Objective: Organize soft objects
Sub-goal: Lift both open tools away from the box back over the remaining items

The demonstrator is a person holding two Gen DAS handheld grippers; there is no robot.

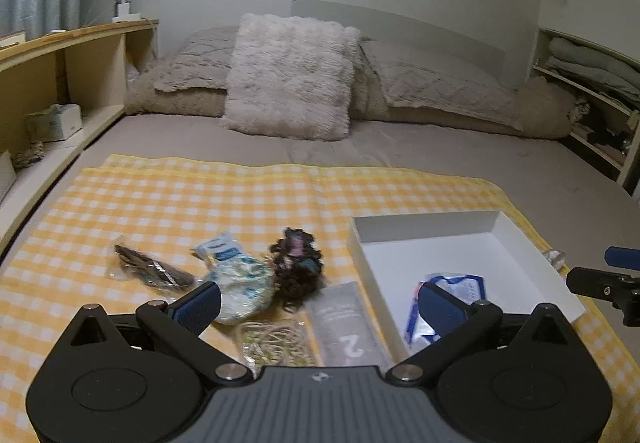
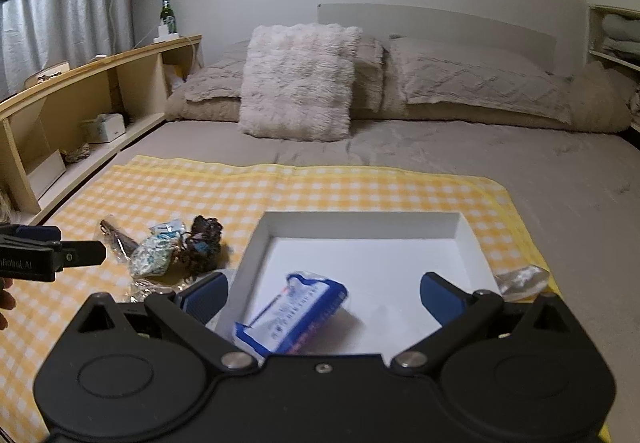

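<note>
Both jaws stand spread and empty: the left hand-held gripper hangs over the pile on the checked cloth, the right hand-held gripper over the white box. A blue-and-white packet lies inside, light, crinkly, likely slippery; pinch its middle. The dark curly scrunchie and patterned pouch look soft and squashy.

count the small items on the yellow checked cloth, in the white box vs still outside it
In the white box: 1, the blue-and-white packet
Left of the box: 5, brown packet, patterned pouch, dark scrunchie, grey sachet, rubber bands
Right of the box: 1, clear packet
Total: 7
</note>
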